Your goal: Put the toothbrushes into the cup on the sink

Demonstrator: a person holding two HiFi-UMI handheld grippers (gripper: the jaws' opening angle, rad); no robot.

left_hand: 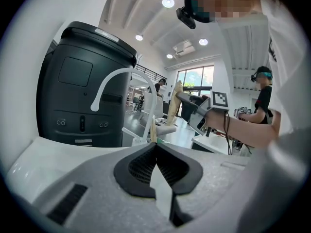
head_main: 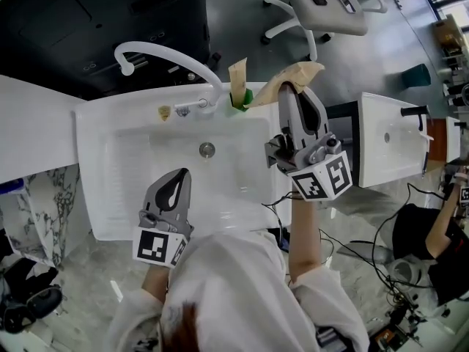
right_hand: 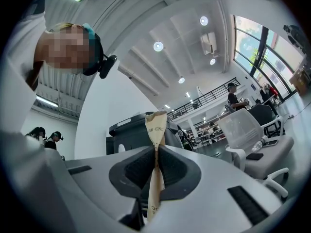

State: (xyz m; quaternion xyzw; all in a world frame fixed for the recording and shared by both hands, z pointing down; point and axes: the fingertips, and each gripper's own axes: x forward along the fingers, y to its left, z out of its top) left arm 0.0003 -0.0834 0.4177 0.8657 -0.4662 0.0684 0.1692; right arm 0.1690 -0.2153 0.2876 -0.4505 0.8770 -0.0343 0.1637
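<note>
Between the pads of my right tongs (right_hand: 156,152) sits a tan paper-sleeved toothbrush (right_hand: 155,125). It is pinched partway along, so both ends stick out free and I can steer one end down. Just ahead and left of those tips, the small green plastic cup (head_main: 240,99) stands on the back rim of the white rectangular sink (head_main: 102,145). A second paper-sleeved toothbrush (head_main: 237,73) is already upright in it. Whether my brush touches the cup I can't quite tell. My left tongs (left_hand: 155,152) are pressed together on nothing, low over the basin, likely just kept clear.
</note>
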